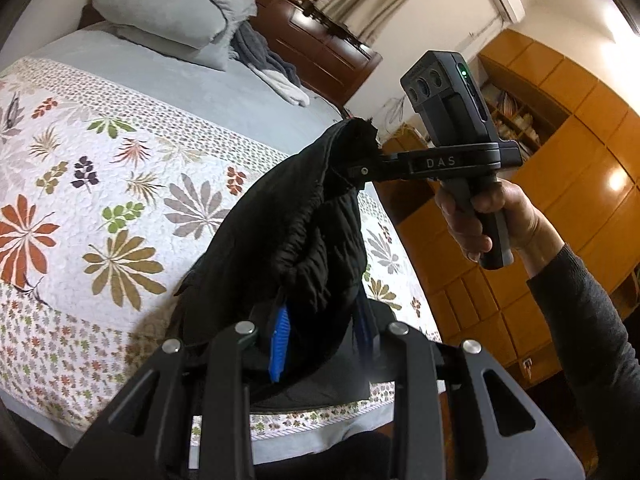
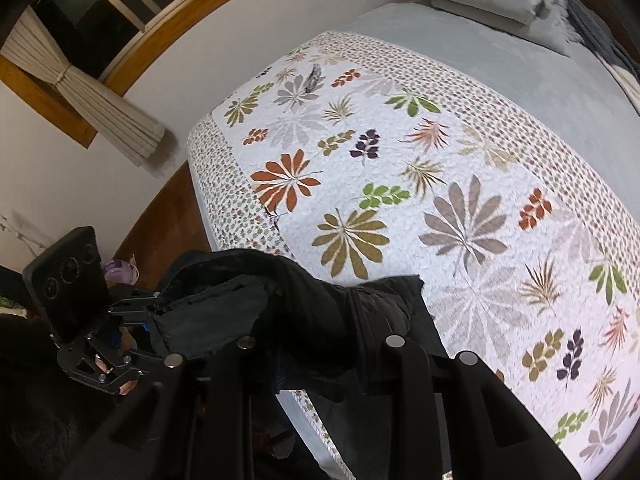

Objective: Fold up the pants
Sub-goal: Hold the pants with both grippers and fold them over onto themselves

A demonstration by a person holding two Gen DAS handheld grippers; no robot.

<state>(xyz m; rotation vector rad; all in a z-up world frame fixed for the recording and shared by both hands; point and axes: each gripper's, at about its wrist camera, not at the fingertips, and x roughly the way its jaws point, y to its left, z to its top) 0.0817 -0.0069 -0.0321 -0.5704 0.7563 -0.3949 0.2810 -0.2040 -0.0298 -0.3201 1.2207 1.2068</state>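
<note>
Black quilted pants (image 1: 304, 220) hang bunched in the air above the near edge of the bed, stretched between both grippers. My left gripper (image 1: 320, 340) is shut on one end, the cloth pinched between its blue pads (image 1: 279, 344). At the upper right my right gripper (image 1: 360, 168) is shut on the other end, held by a hand (image 1: 480, 220) in a dark sleeve. In the right wrist view the pants (image 2: 280, 308) cover my right gripper (image 2: 320, 356) and hide its fingertips. Farther left in that view, the left gripper (image 2: 148, 312) clamps the cloth.
A floral quilt (image 1: 100, 200) (image 2: 440, 200) covers the bed. Grey pillows (image 1: 172, 4) and a crumpled grey blanket (image 1: 260, 56) lie by the wooden headboard (image 1: 320, 40). An orange wardrobe (image 1: 540, 200) stands to the right. A tied curtain (image 2: 100, 108) hangs by the far wall.
</note>
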